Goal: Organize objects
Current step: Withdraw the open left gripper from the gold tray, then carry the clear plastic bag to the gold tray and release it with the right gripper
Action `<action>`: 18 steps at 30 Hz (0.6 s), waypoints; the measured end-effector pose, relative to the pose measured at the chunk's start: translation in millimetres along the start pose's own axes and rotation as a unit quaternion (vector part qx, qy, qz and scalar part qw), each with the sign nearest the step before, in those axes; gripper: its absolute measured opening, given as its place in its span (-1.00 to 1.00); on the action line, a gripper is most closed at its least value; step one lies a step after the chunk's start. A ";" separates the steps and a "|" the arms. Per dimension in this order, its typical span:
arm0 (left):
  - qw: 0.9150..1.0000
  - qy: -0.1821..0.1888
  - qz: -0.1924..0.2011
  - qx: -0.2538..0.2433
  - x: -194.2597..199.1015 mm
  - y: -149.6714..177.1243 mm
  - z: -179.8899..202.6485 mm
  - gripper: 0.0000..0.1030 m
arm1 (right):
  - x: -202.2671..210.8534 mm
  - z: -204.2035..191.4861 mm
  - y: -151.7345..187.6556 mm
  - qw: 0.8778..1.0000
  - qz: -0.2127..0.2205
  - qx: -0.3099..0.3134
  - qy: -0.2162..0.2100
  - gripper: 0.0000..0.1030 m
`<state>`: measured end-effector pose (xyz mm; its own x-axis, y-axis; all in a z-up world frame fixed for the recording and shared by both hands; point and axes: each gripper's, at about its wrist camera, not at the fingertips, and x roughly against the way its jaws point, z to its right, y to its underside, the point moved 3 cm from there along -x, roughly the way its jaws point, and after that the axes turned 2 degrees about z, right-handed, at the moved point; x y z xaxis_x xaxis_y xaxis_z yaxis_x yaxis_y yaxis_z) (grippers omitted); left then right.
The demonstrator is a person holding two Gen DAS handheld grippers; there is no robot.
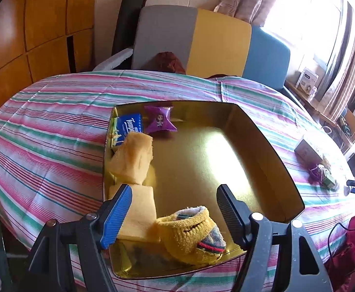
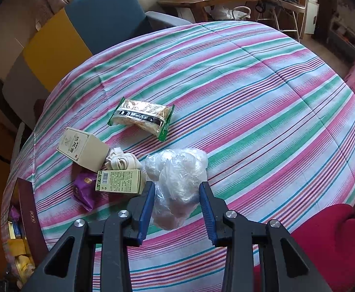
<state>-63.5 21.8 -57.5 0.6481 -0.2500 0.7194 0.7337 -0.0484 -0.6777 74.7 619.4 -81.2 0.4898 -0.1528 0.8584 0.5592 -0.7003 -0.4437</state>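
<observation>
In the gold tray (image 1: 270, 150) a blue pack (image 1: 130, 124) reads what looks like "Tempo". The left gripper (image 1: 175, 209) gapes over a yellow sock (image 1: 189, 236). The right gripper (image 2: 176, 208) clamps a crumpled plastic bag (image 2: 177, 175) on the striped cloth (image 2: 262, 102).

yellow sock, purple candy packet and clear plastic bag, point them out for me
yellow sock (image 1: 192, 238), left wrist view, on its ribbed cuff
purple candy packet (image 1: 159, 119), left wrist view, on its printed front
clear plastic bag (image 2: 177, 182), right wrist view, on its crumpled middle
</observation>
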 end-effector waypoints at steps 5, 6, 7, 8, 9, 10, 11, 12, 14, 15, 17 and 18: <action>1.000 -0.011 0.009 0.007 10.0 -2.2 -15.7 0.41 | 25.1 -18.1 -0.7 0.998 0.048 0.025 0.014 -0.26; 1.000 -0.012 0.010 0.011 11.3 -2.2 -19.4 0.41 | 30.6 -27.8 -1.1 0.998 0.054 0.032 0.003 -0.26; 1.000 -0.015 0.011 0.016 12.9 -1.5 -24.4 0.41 | 35.6 -40.0 -1.2 0.997 0.060 0.043 -0.006 -0.26; 1.000 -0.017 0.011 0.020 13.7 -0.7 -28.0 0.41 | 40.1 -56.2 -0.7 0.996 0.064 0.060 -0.017 -0.26; 0.999 -0.018 0.011 0.024 14.2 0.1 -31.2 0.41 | 43.6 -73.1 1.4 0.994 0.065 0.076 -0.030 -0.26; 0.999 -0.020 0.010 0.029 14.6 1.2 -34.9 0.41 | 45.8 -93.1 4.5 0.992 0.064 0.097 -0.045 -0.26; 0.999 -0.021 0.009 0.032 14.8 2.4 -38.4 0.41 | 47.2 -114.4 9.6 0.989 0.063 0.119 -0.058 -0.26; 0.999 -0.023 0.008 0.035 15.2 3.4 -41.0 0.41 | 48.6 -137.4 17.0 0.985 0.061 0.142 -0.074 -0.26; 0.999 -0.025 0.007 0.040 16.3 5.5 -46.6 0.41 | 50.7 -184.6 32.8 0.975 0.054 0.185 -0.111 -0.26; 0.999 -0.025 0.007 0.042 17.0 6.0 -48.9 0.41 | 51.4 -209.3 42.3 0.969 0.050 0.207 -0.129 -0.26; 0.999 -0.024 0.009 0.046 18.2 6.5 -52.9 0.41 | 53.0 -258.6 61.9 0.953 0.037 0.249 -0.167 -0.26; 0.999 -0.022 0.010 0.048 18.8 6.7 -54.9 0.41 | 53.6 -280.7 72.4 0.945 0.029 0.268 -0.183 -0.26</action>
<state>-57.6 -36.3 -56.8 0.6691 -0.2062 0.7140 0.7359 0.0497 -0.6753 -46.3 364.8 4.9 0.6737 0.1408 0.7254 0.7350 -0.2294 -0.6381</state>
